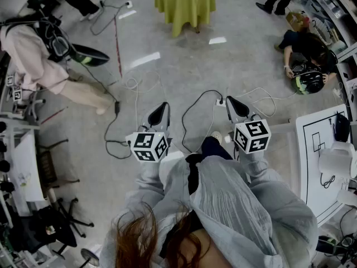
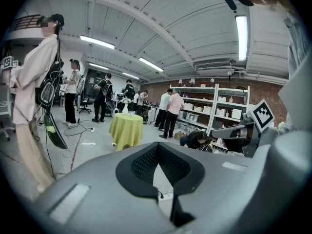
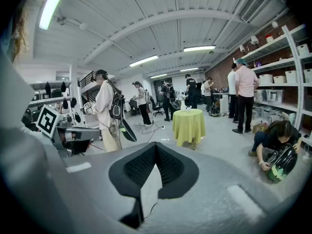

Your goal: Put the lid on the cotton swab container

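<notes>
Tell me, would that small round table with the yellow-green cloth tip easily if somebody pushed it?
Possibly. The table looks narrow and tall, so a push high up might tip it. Its cloth hangs in loose folds, so it would likely bunch or slide. The white object on top looks apt to topple first.

grey floor (image 1: 184, 66): loose cables (image 1: 133, 84) trailing across it, round worktop under yellow-green cloth (image 1: 184, 4) standing at far end, person crouched (image 1: 304, 49) at right.
</notes>
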Demonstrator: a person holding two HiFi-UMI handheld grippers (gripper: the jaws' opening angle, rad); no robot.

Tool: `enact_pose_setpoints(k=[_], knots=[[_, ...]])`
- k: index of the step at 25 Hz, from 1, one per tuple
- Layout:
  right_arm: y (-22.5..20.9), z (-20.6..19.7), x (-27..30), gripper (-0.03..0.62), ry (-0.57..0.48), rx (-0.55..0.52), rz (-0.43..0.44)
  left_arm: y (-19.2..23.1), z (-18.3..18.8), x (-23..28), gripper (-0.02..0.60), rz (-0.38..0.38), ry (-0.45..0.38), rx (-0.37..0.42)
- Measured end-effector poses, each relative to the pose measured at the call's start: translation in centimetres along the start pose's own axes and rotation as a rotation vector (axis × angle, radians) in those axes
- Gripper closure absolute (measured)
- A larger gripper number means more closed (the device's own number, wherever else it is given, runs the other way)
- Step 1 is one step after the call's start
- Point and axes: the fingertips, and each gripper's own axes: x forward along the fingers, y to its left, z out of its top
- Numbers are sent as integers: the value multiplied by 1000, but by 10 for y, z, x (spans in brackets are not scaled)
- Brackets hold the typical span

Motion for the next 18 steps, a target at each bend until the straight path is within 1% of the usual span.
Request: enact_pose_setpoints(k=[4, 8, 10, 12, 14, 18], knots=[[24, -10, -8, 592, 2, 9, 33, 2, -9, -22, 561, 13, -2, 8], [38, -22, -19, 592, -7, 24, 49, 4, -23, -39, 561, 24, 3, -10], [43, -27, -28, 592, -10, 5, 48, 3, -32, -48, 561, 34, 13, -22], [42, -36, -34, 592, 2, -9, 21, 1, -41, -53, 561, 43, 24, -29], [39, -45, -35, 592, 9, -1, 2, -1, -48, -54, 561, 42, 35, -22], [32, -42, -25, 592, 3, -3, 36, 4, -43, -47, 561, 75, 25, -12]])
